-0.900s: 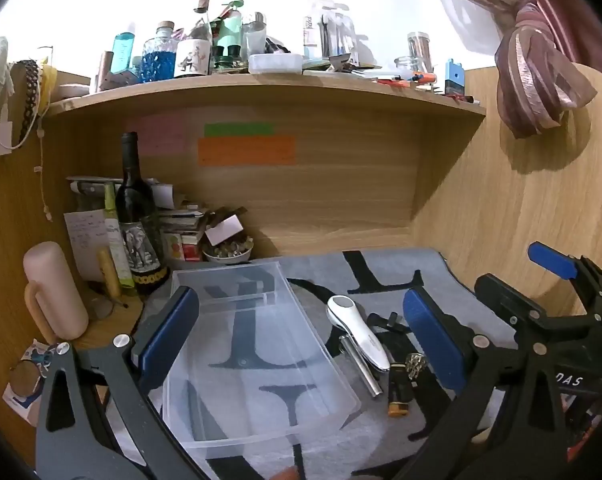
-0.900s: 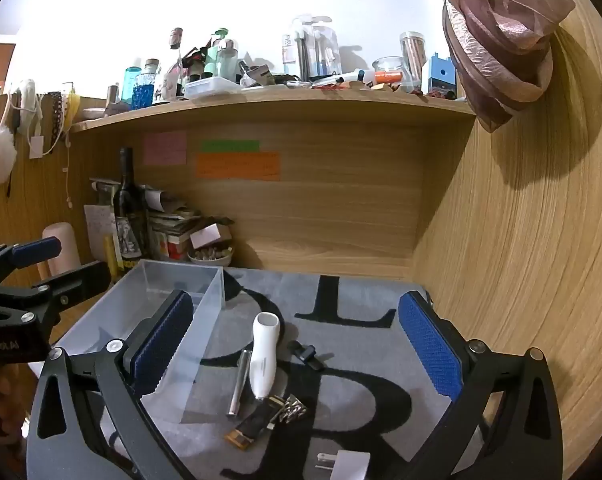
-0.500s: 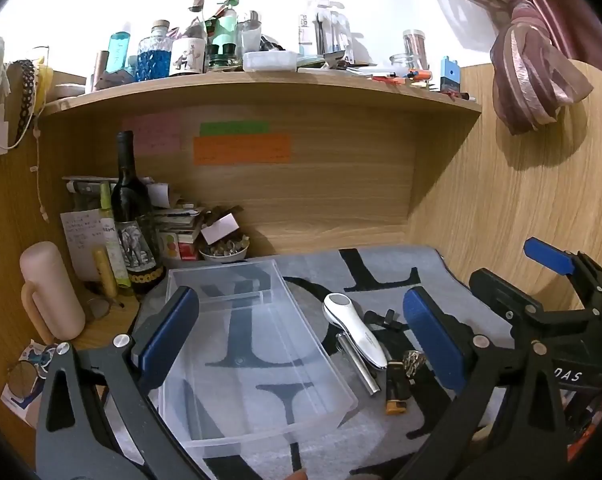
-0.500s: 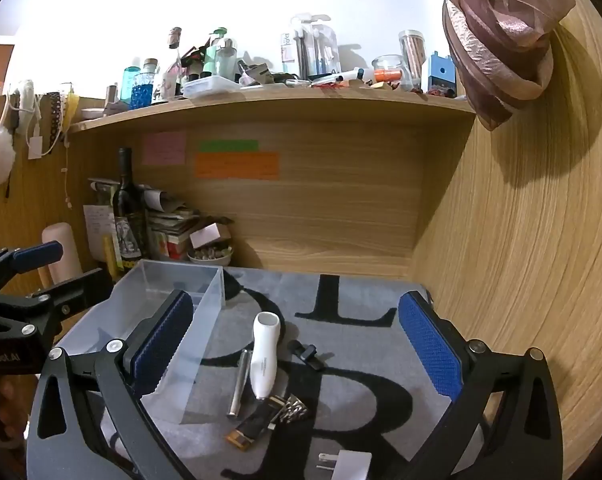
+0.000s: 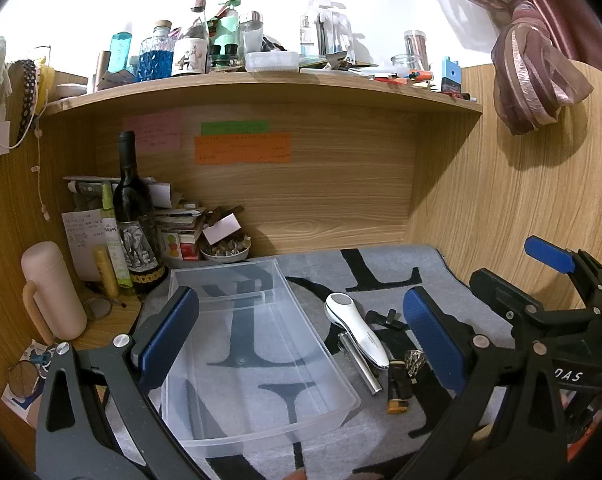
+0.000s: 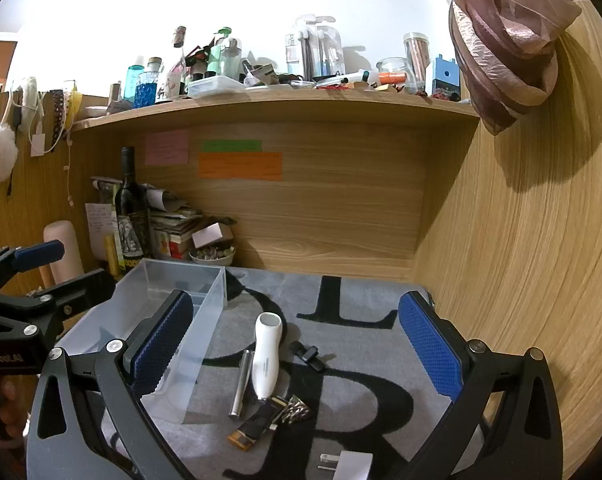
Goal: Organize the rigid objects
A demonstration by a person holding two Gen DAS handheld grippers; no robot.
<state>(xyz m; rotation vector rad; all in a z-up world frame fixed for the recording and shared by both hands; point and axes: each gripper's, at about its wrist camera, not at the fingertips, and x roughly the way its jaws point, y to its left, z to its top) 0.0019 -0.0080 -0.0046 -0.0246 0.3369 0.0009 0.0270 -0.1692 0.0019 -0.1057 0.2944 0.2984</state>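
Observation:
A clear plastic bin [image 5: 261,404] [image 6: 205,296] sits empty on the grey lettered mat. To its right lie a white handheld device [image 5: 359,336] [image 6: 266,356], a metal cylinder [image 5: 361,368] [image 6: 240,384], a small black clip [image 5: 387,318] [image 6: 309,356], a black and orange piece [image 5: 397,390] [image 6: 257,424] and a small metal clip [image 5: 415,360] [image 6: 297,410]. A white plug [image 6: 351,466] lies nearest me. My left gripper [image 5: 301,344] is open above the bin. My right gripper [image 6: 297,344] is open above the loose objects, all untouched.
A wine bottle [image 5: 135,216], papers, a small bowl [image 5: 225,250] and a pink flask [image 5: 53,292] crowd the back left corner. The shelf [image 5: 261,84] above holds many bottles and jars. A wooden wall [image 6: 521,260] closes the right side.
Both views have shifted only slightly; the left gripper has drifted a little. Nothing was grasped or moved.

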